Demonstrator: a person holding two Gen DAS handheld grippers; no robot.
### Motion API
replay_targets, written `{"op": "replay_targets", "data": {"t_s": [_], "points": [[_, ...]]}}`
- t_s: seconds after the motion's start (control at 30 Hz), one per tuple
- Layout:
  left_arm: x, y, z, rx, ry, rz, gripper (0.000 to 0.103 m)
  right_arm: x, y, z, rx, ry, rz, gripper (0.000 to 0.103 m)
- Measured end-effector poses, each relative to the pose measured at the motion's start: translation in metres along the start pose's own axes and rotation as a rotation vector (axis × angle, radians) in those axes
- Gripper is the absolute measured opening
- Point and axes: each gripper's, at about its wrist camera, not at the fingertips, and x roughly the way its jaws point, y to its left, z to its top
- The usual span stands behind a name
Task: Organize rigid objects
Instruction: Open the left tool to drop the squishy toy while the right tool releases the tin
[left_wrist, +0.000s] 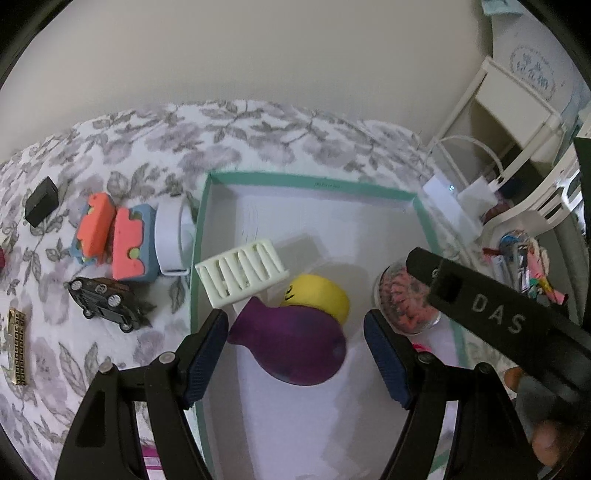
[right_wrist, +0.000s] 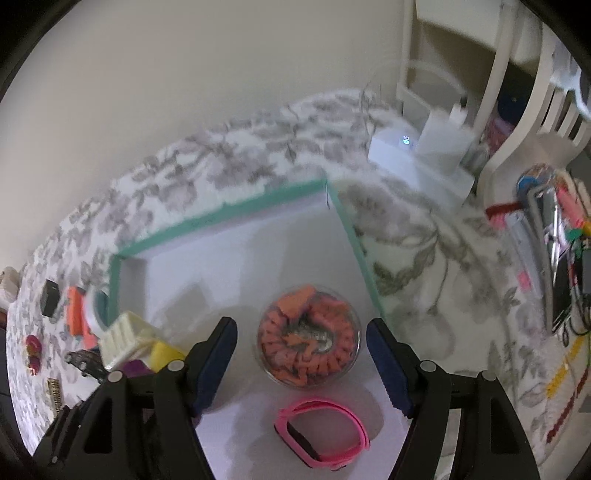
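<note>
A white box with a green rim (left_wrist: 310, 181) lies on a flowered cloth. In it are a purple vase-shaped toy (left_wrist: 295, 343), a yellow piece with a face (left_wrist: 321, 293) and a white slotted dish (left_wrist: 240, 271) leaning on the left wall. My left gripper (left_wrist: 295, 321) hovers open over the purple toy, its pads off it. A clear round tub of orange pieces (right_wrist: 308, 339) stands in the box (right_wrist: 221, 218), with a pink wristband (right_wrist: 321, 432) nearer. My right gripper (right_wrist: 302, 326) is open above the tub, not touching it. Its black housing (left_wrist: 498, 314) shows in the left wrist view.
Left of the box lie orange-and-blue foam blocks (left_wrist: 114, 240), a white ring (left_wrist: 171, 240), a black toy car (left_wrist: 107, 302), a small black box (left_wrist: 41, 201) and a gold piece (left_wrist: 16, 343). A white charger (right_wrist: 406, 147), a white chair (left_wrist: 535, 206) and pens (right_wrist: 546, 240) crowd the right.
</note>
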Motion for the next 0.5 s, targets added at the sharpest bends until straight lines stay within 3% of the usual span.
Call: {"op": "replay_targets", "data": {"t_s": [0.3,0.5], "points": [[-0.029,0.013,0.011,-0.045,-0.063,0.023,0.077,-0.045,0.000,0.013,0.006,-0.116,0.003,0.076],[-0.041,0.033,0.014,-0.107,-0.102,0.087,0.077,-0.046,0.000,0.013,0.005,-0.122,-0.004,0.076]]}}
